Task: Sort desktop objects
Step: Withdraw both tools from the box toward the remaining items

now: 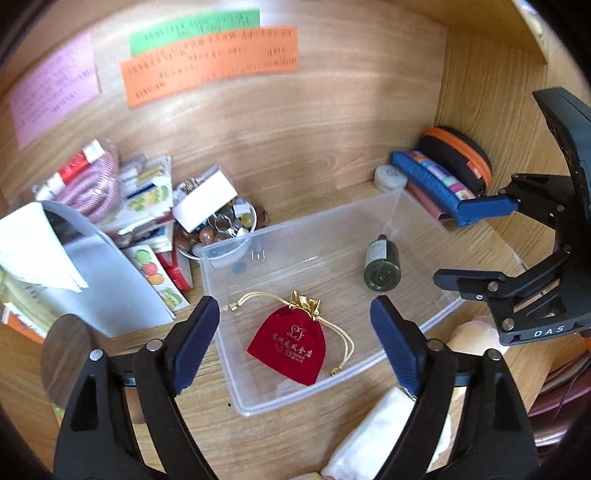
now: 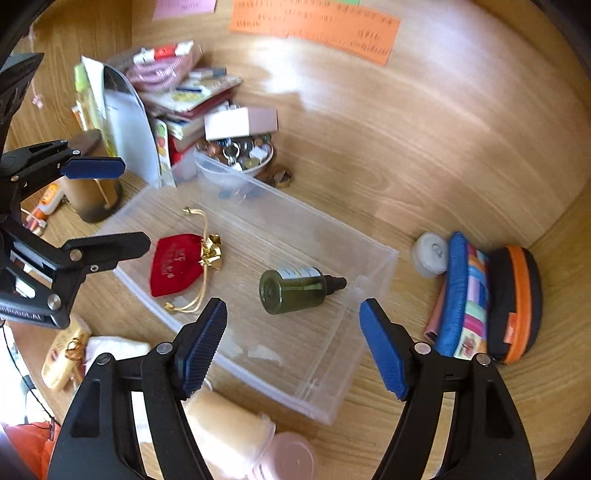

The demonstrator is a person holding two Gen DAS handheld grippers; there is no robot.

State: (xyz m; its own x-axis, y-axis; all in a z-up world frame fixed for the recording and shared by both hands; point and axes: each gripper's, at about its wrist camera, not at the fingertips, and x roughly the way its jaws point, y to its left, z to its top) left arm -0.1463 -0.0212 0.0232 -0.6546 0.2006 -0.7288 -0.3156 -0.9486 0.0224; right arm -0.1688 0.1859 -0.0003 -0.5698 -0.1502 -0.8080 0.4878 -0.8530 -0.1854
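Nearest the lens, left tool [image 1: 295, 343] spread wide above a clear plastic bin [image 1: 236, 391], nothing between its blue pads [image 1: 195, 343]. Right tool [image 2: 293, 347] likewise parted over the same bin's near rim, gripping nothing. Below and beside the tools, on the wooden surface [image 2: 461, 424], a white cloth [image 1: 373, 443], a cream-coloured roll [image 2: 225, 428] and a pale pink lid [image 2: 291, 458], both blurred.

Inside the bin, lying flat on its floor: a red velvet pouch [image 1: 290, 345] with gold lettering and a gold drawstring, and well apart from it a dark green dropper bottle [image 2: 295, 290] on its side, black cap pointing toward the far corner.

Just beyond the bin's far left corner, a small bowl [image 1: 218, 236] heaped with beads and trinkets, a white card box [image 1: 205, 201] resting on top. Left of that, a leaning stack of booklets and packets [image 1: 147, 206] and a pink coiled item in a clear bag [image 1: 96, 184].

Off the bin's right end, against the wooden wall: a small white round case [image 2: 430, 254], a blue patchwork pouch [image 2: 461, 299] standing on edge, and a black-and-orange zip case [image 2: 517, 302].

Farthest back, orange [image 1: 210, 62], green [image 1: 194, 27] and pink paper notes [image 1: 51, 92] stuck to the rear panel.
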